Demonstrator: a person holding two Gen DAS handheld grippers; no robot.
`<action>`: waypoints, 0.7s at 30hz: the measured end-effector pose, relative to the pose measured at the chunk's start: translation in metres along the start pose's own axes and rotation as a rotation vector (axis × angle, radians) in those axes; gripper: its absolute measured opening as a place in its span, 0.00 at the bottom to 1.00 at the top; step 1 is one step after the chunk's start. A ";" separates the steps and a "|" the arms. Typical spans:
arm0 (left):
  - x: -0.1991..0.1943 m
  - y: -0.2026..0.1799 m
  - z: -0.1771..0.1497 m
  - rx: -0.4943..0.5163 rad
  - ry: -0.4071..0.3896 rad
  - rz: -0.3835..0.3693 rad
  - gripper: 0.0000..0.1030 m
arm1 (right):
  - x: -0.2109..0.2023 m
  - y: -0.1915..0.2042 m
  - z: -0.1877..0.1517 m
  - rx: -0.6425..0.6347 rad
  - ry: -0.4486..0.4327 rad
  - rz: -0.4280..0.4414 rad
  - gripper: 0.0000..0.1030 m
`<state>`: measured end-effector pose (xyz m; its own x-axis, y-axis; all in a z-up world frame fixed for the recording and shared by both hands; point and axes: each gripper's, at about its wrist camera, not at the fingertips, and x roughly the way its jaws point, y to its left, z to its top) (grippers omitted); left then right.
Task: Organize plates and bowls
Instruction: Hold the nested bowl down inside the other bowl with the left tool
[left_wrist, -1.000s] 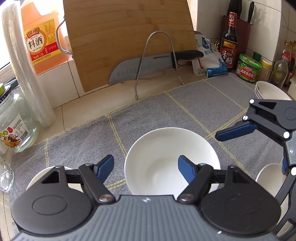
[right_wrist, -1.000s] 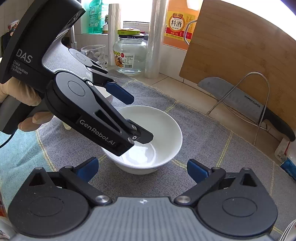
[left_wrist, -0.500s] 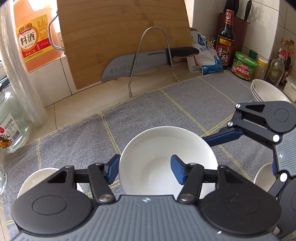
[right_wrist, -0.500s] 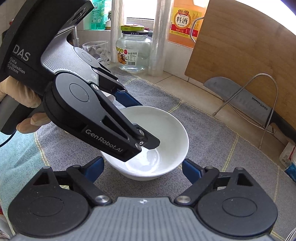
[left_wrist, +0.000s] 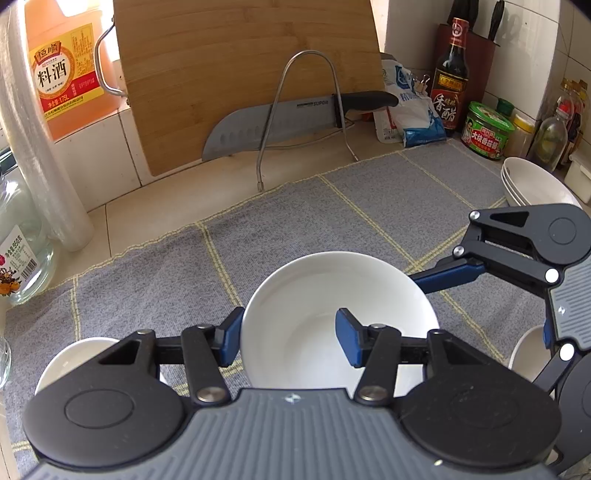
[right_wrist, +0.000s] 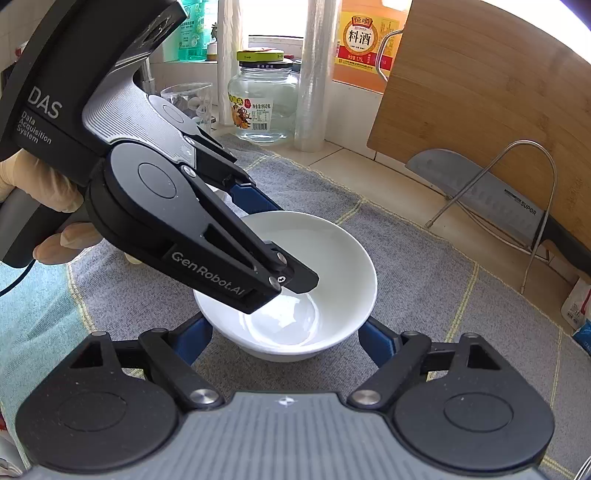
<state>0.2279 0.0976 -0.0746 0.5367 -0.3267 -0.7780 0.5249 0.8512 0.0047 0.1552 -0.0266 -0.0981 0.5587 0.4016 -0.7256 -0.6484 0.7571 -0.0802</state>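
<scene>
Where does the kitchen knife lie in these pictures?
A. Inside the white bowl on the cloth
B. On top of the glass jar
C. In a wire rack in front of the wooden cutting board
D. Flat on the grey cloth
C: the knife rests in the wire rack, against the cutting board.

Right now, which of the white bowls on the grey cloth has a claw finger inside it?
The middle bowl. The left claw is closing over its near rim, one finger inside. The bowl at the left and the stacked bowls far right are untouched.
</scene>
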 end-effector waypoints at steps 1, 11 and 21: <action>0.000 0.000 0.000 0.000 0.001 -0.002 0.51 | 0.000 0.000 0.000 -0.001 0.001 0.000 0.87; -0.015 -0.006 0.002 0.005 -0.015 0.002 0.51 | -0.016 0.002 0.004 -0.017 -0.020 0.004 0.87; -0.045 -0.031 0.002 0.013 -0.047 -0.006 0.51 | -0.049 0.005 -0.006 -0.026 -0.039 0.005 0.87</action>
<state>0.1890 0.0853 -0.0380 0.5640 -0.3506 -0.7476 0.5366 0.8438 0.0091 0.1217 -0.0453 -0.0672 0.5747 0.4261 -0.6986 -0.6645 0.7413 -0.0945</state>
